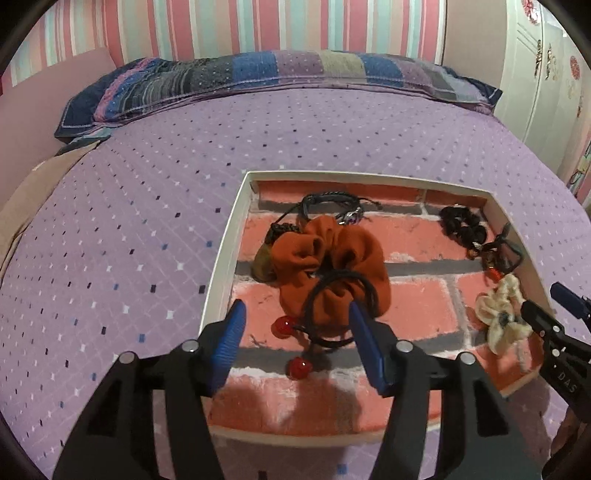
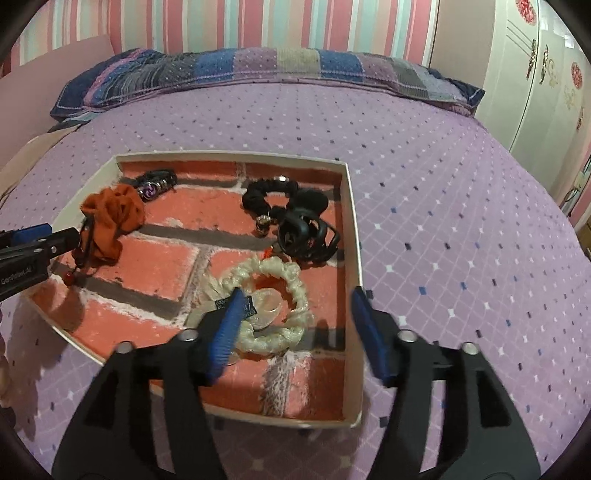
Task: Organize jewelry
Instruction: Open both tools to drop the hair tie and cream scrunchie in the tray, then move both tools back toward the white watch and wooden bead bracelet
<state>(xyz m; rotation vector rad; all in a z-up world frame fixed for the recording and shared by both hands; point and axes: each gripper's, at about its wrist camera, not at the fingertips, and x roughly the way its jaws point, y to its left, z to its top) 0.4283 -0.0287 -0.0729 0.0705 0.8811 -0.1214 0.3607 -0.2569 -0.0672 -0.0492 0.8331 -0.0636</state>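
A shallow white box [image 1: 236,206] with a brick picture on its floor sits on a purple bed cover [image 1: 129,221]. The left gripper [image 1: 295,325] hangs over the near part of the box with its two blue fingers [image 1: 229,343] apart and nothing pinched between them. Under it lies a black hair tie [image 1: 340,291] with two red beads [image 1: 282,326], resting on an orange scrunchie [image 1: 332,254]. A dark braided bracelet [image 1: 328,203] lies close to the far wall of the box. The right gripper [image 2: 295,310] is also spread wide and holds nothing. Its left finger is over a cream braided hair band [image 2: 280,273], and its right finger is out past the right wall of the box, above the bed cover. A black hair clip [image 2: 310,232] and a black scrunchie [image 2: 266,194] sit tight in the far right corner, almost at the wall. The middle of the box floor is bare brick, so there is room there. The near edge of the box is low and thin. All around the box the bed cover is flat. A striped pillow [image 2: 258,70] lies far back by the striped wall [image 2: 258,22].
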